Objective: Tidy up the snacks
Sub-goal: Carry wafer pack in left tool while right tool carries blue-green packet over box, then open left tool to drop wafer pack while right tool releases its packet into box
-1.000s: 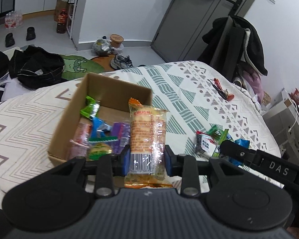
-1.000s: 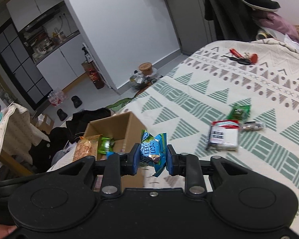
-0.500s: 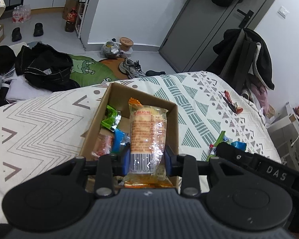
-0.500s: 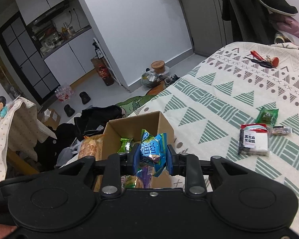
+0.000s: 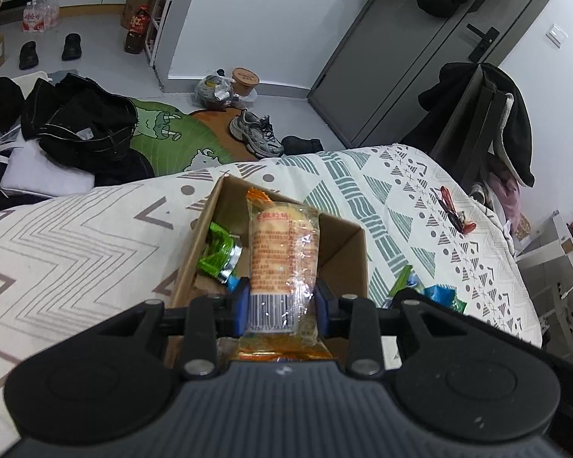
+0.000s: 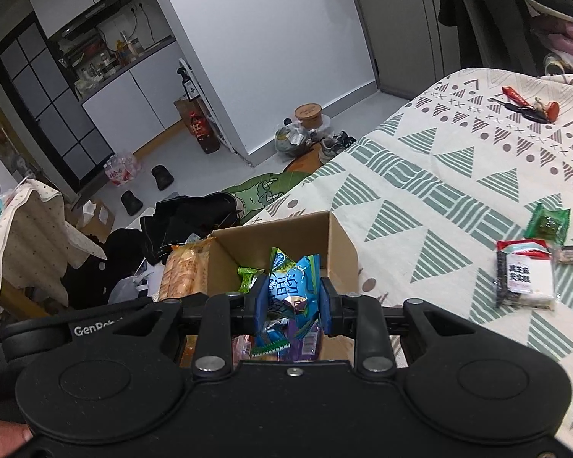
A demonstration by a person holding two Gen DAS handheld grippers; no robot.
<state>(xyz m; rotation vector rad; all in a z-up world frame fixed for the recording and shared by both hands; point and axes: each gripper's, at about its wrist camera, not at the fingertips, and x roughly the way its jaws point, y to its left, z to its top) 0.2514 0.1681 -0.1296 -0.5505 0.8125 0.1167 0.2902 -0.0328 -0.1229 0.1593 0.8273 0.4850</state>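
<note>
Brown corrugated cardboard forms the open box (image 5: 347, 252) standing on the patterned bedspread (image 5: 76, 236). The left gripper (image 5: 282, 305) sits at 6 o'clock of its view, jaws narrowed and pressed against both sides of an orange-printed clear packet (image 5: 282, 255). The packet stands upright between the blue pads and extends over the box opening. A green wrapper (image 5: 217, 253) lies inside the box at 9 o'clock of that packet.

The right gripper (image 6: 292, 301) likewise sits at 6 o'clock of its view, jaws close together and clamped on a crumpled blue packet (image 6: 292, 284), held above the same box (image 6: 340, 244). Below it, inside the box, purple, pink and green wrappers are visible; their exact arrangement cannot be told.

Loose snacks lie on the bedspread at 3 o'clock of the right view: a white-and-black packet (image 6: 525, 278) and, just beyond it, a small green packet (image 6: 548, 223). Red-tagged keys (image 6: 529, 108) lie well apart at 1 o'clock. In the left view, blue and green wrappers (image 5: 439, 294) lie beside the box at 4 o'clock.
</note>
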